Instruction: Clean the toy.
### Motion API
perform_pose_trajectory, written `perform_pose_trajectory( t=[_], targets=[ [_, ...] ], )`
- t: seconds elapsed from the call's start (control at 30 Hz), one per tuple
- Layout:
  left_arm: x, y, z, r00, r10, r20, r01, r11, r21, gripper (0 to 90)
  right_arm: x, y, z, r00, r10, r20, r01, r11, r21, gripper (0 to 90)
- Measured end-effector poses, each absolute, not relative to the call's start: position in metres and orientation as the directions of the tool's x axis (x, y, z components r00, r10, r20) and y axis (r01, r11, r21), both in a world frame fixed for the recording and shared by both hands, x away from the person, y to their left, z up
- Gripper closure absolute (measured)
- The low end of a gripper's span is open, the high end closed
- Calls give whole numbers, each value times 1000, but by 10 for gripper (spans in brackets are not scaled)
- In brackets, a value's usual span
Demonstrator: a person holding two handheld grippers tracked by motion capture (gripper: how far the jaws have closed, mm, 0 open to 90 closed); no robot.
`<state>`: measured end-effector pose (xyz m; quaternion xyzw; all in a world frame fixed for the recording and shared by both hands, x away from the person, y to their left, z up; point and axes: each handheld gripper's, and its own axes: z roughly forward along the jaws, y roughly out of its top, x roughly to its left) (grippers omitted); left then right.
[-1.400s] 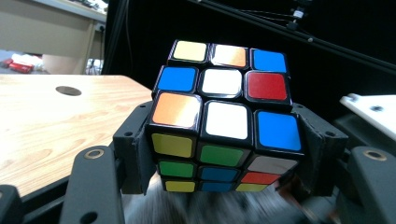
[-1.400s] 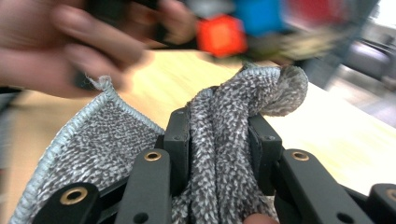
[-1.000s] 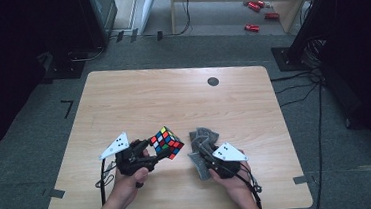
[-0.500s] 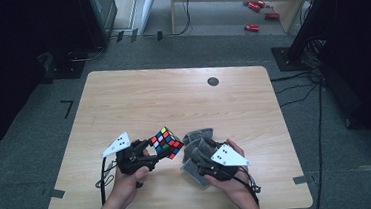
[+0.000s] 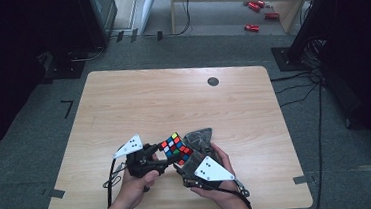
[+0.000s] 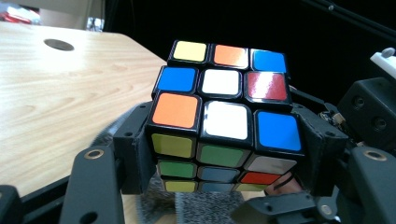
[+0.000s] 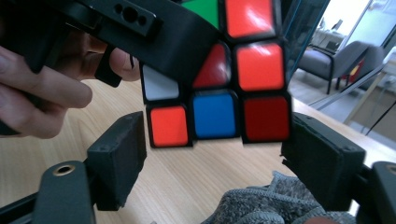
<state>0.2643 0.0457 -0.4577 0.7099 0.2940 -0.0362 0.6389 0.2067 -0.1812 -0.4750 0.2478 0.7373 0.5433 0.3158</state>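
Multicoloured puzzle cube (image 6: 219,123) sits clamped between the left gripper's (image 5: 158,159) jaws, above the table (image 5: 138,103). Right gripper (image 7: 212,154) has just been opening; its jaws now flank the cube's lower layer without pressing it. Likely released after a turn, regrip next.

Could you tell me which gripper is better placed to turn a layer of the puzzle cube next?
Probably the right gripper: its jaws have just been opening and now stand either side of the puzzle cube, not pressing it. The left gripper is clamped on the cube, steadying it.
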Motion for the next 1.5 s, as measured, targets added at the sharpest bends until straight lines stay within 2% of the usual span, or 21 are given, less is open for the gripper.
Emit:
perform_pose_trajectory(
  t=[0.1,0.3,0.6,0.7,0.8,1.07,1.27,1.5],
  targets=[
    [262,42,-458,825,366,-431,470,-23,882,338,205,-179,-476,-651,721,-237,1,313,950,302],
    [264,42,-458,820,368,-439,482,-28,876,334,204,-180,-476,-646,720,-254,2,334,942,339],
    [267,54,-449,834,405,-375,417,-17,909,173,208,-185,-477,-672,707,-219,53,341,938,342],
    [268,61,-448,842,444,-306,362,-44,931,152,212,-192,-476,-665,722,-191,80,324,943,342],
    [267,63,-451,842,515,-163,277,-153,948,145,216,-201,-474,-655,741,-149,121,297,947,342],
    [255,47,-465,854,507,120,93,-375,923,139,220,-215,-463,-658,753,-5,227,205,952,342],
    [247,37,-470,832,502,237,9,-440,898,140,217,-209,-459,-673,736,65,280,172,944,341],
    [243,35,-472,817,486,311,-63,-460,886,142,216,-201,-460,-685,713,148,344,139,928,341]
  ],
)
